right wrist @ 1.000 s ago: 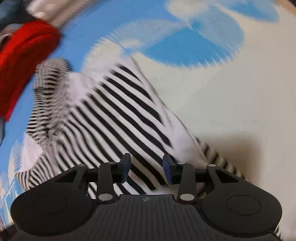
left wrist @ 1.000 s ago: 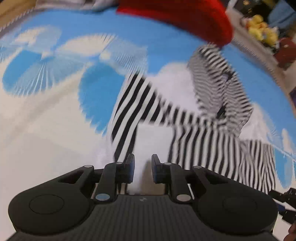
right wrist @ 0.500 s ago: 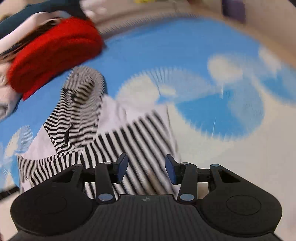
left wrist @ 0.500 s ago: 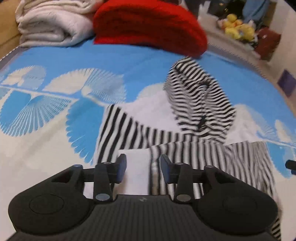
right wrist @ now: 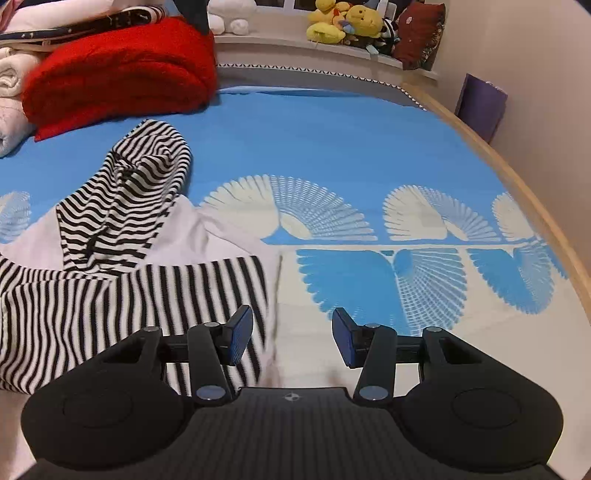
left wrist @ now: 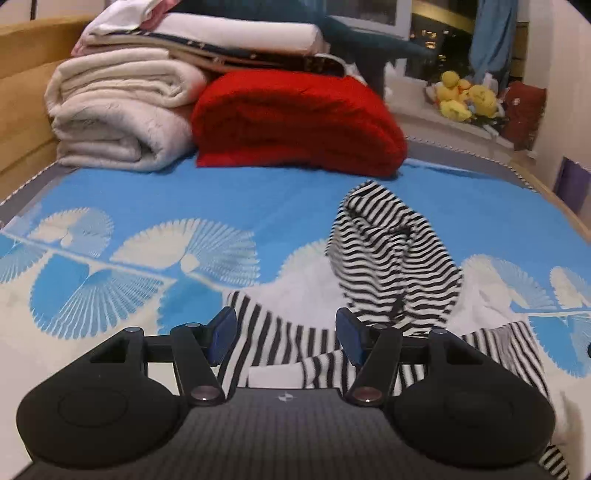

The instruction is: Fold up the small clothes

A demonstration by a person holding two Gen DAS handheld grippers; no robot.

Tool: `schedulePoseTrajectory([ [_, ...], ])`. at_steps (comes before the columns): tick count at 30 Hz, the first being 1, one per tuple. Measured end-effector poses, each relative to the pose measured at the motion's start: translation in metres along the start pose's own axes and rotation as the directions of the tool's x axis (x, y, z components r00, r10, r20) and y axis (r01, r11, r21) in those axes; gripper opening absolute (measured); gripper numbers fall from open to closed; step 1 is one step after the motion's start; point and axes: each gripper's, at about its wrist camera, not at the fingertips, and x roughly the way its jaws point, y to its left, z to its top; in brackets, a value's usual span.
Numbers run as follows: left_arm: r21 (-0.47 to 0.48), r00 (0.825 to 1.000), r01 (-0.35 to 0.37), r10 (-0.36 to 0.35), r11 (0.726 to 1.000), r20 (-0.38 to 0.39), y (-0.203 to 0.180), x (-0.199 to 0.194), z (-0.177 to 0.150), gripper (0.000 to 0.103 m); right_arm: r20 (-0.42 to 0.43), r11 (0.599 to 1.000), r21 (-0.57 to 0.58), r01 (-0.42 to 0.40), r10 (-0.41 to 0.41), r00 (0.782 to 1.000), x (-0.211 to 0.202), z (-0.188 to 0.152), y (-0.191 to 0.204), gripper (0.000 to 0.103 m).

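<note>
A black-and-white striped hooded top [left wrist: 391, 266] [right wrist: 122, 236] lies on the blue-and-white bedspread [left wrist: 147, 206], hood toward the headboard, both striped sleeves folded across its white body. My left gripper [left wrist: 282, 332] hovers above the left folded sleeve, jaws opening, nothing between the pads. My right gripper [right wrist: 291, 338] hangs over the garment's right edge; its jaws stand apart and empty, with only the cloth and bedspread below.
A folded red blanket [left wrist: 295, 122] and a stack of cream blankets [left wrist: 118, 110] lie behind the top. Yellow plush toys [right wrist: 347, 18] sit on the window ledge. The wooden bed edge [right wrist: 517, 177] curves along the right, a purple box [right wrist: 480, 107] beyond it.
Both grippers have risen off the garment and tilted up, bringing the blankets and window into view. Their jaws have widened, the left most. The sleeves now lie released across the top.
</note>
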Motion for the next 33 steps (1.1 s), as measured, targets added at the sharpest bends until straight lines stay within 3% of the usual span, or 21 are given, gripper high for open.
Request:
schedulePoseTrajectory([
  [3,0.056,1.0,0.005,-0.005,0.998,0.003,-0.006,0.008,0.015,0.065,-0.014,1.0,-0.003,-0.001,0.001,1.0,0.003,0.002,-0.009,0.05],
  [5,0.094,0.999,-0.024,0.027,0.995,-0.026,-0.016,0.031,0.033,0.058,-0.018,1.0,-0.022,0.006,-0.007,1.0,0.006,0.003,-0.012,0.05],
  [10,0.027,0.993,0.054,-0.051,0.998,-0.102,-0.026,0.119,0.082,0.013,-0.029,1.0,-0.017,0.001,-0.002,1.0,0.012,0.005,-0.017,0.049],
  [16,0.007,0.981,0.071,-0.069,0.997,-0.181,-0.045,0.251,0.133,0.013,-0.028,0.999,-0.034,0.017,-0.018,0.999,0.019,0.004,-0.02,0.046],
  [20,-0.088,0.974,0.099,-0.114,0.991,-0.193,-0.045,0.319,0.158,0.013,-0.046,0.999,-0.022,0.03,-0.031,0.998,0.028,0.003,-0.024,0.046],
  [26,-0.217,0.968,0.108,-0.153,0.97,-0.201,-0.047,0.383,0.179,0.015,-0.059,0.998,-0.048,0.028,-0.031,0.998,0.033,-0.001,-0.022,0.046],
  [33,-0.194,0.958,0.089,-0.137,0.977,-0.251,-0.067,0.416,0.168,0.015,-0.07,0.999,-0.012,0.035,-0.036,0.997,0.039,-0.001,-0.026,0.046],
])
